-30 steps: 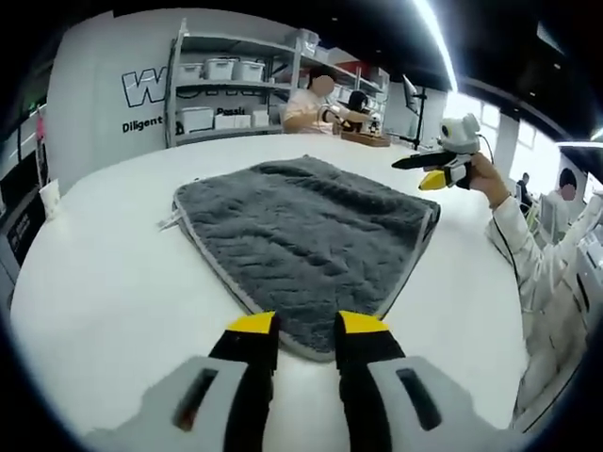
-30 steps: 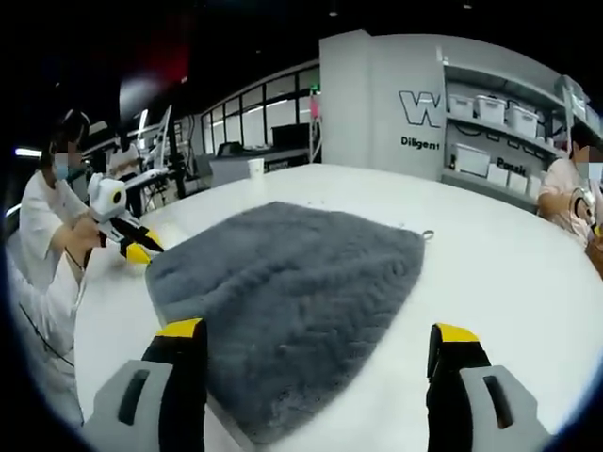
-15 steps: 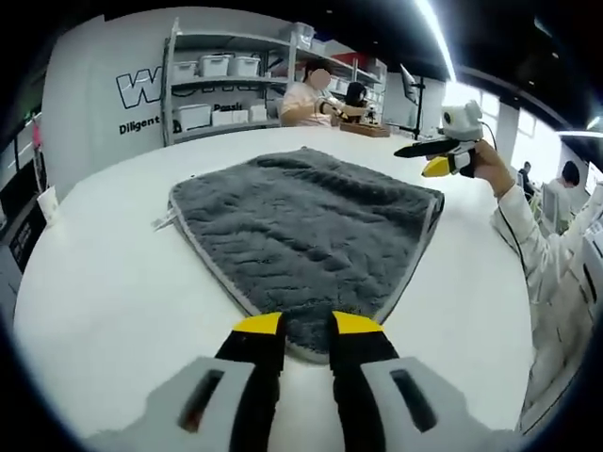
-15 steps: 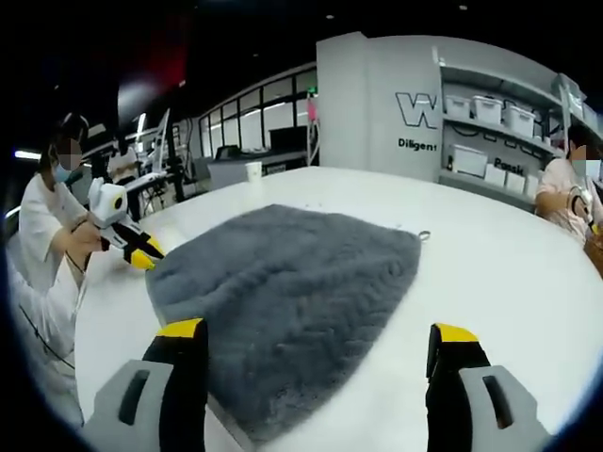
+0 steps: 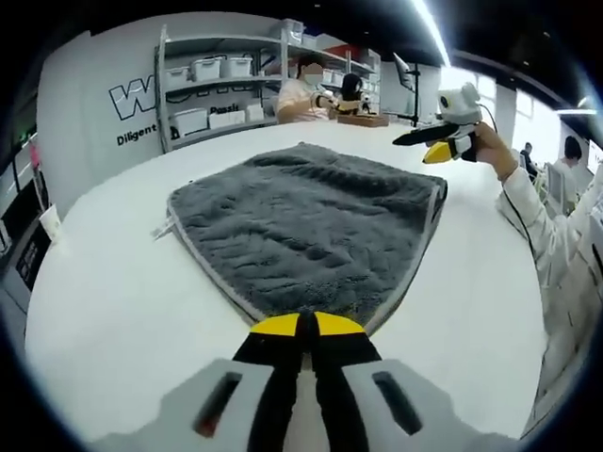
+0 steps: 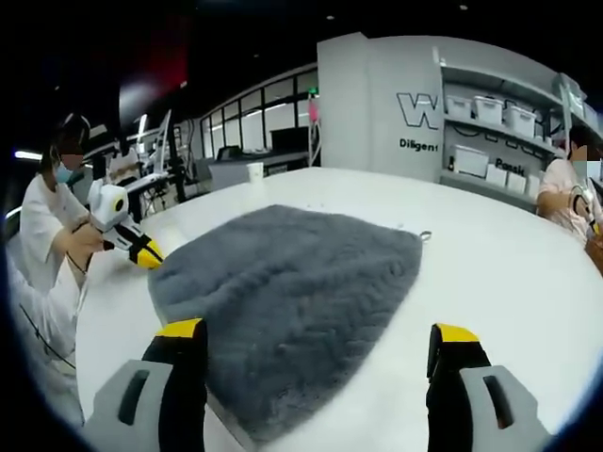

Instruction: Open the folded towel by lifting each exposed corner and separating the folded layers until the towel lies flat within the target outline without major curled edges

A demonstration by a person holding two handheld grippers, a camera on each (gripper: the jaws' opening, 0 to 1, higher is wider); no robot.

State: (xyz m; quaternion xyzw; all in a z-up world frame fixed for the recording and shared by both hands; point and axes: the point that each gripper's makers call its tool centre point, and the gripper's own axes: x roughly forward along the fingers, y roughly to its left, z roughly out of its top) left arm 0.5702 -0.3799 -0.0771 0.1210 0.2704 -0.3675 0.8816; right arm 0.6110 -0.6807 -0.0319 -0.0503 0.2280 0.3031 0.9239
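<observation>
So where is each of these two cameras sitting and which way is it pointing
Left gripper view: rides the left gripper, jaws closed at the near corner of the grey towel, facing shelves; a sleeve and the right gripper show at right.
Right gripper view: rides the right gripper, jaws wide apart, above the towel; the left gripper shows at left.
Shared: towel, white table, shelves.

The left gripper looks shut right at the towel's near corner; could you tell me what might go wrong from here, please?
The left gripper sits shut at the grey towel's near corner, so it may have pinched both folded layers, and lifting would drag the whole towel across the white table rather than opening it. The right gripper, open, hangs over the opposite edge holding nothing, so nothing pins the towel against sliding.
</observation>
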